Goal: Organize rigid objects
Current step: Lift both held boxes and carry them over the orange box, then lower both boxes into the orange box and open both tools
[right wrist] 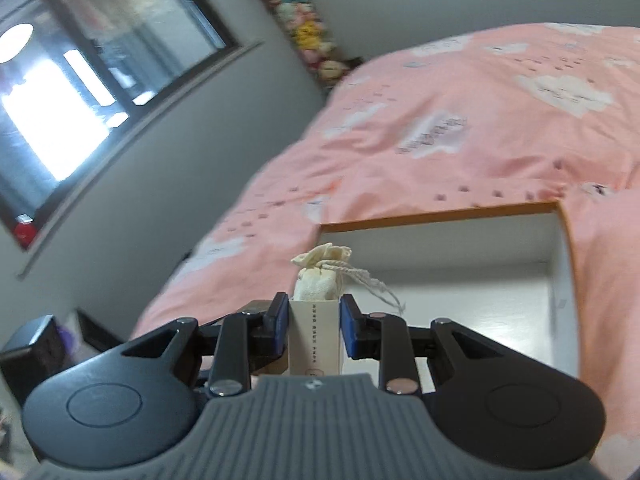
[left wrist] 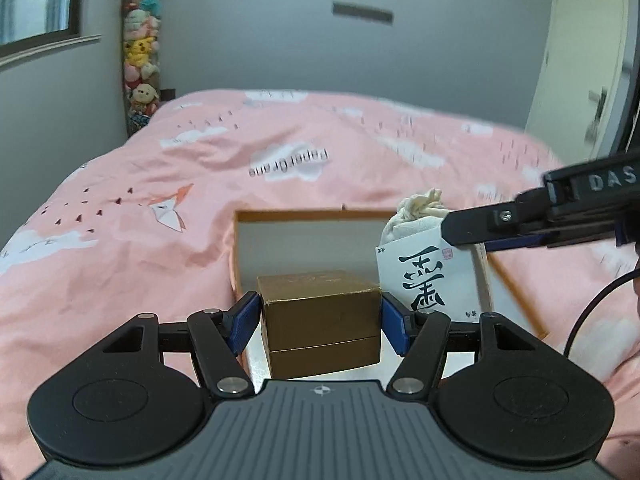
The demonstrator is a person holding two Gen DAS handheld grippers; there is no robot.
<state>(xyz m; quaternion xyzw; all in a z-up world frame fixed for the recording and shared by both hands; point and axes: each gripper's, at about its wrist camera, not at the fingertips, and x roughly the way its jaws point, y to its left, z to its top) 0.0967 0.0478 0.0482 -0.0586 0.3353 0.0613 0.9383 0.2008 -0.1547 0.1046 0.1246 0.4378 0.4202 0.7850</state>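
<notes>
Left gripper [left wrist: 320, 320] pinches gold box [left wrist: 320, 316] inside tray [left wrist: 288, 216] — right gripper [right wrist: 313, 330] clamps white carton [right wrist: 314, 344] (cloth pouch [right wrist: 320, 276] inside).

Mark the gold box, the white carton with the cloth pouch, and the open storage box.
gold box [left wrist: 320, 312], left wrist view, front face.
white carton [left wrist: 424, 276], left wrist view, printed face.
open storage box [right wrist: 440, 214], right wrist view, far rim.

Pink quilt [left wrist: 320, 152] before me; plush toy column [left wrist: 141, 52] in far left corner; window [right wrist: 80, 92] left; white door [left wrist: 580, 60] right.
</notes>
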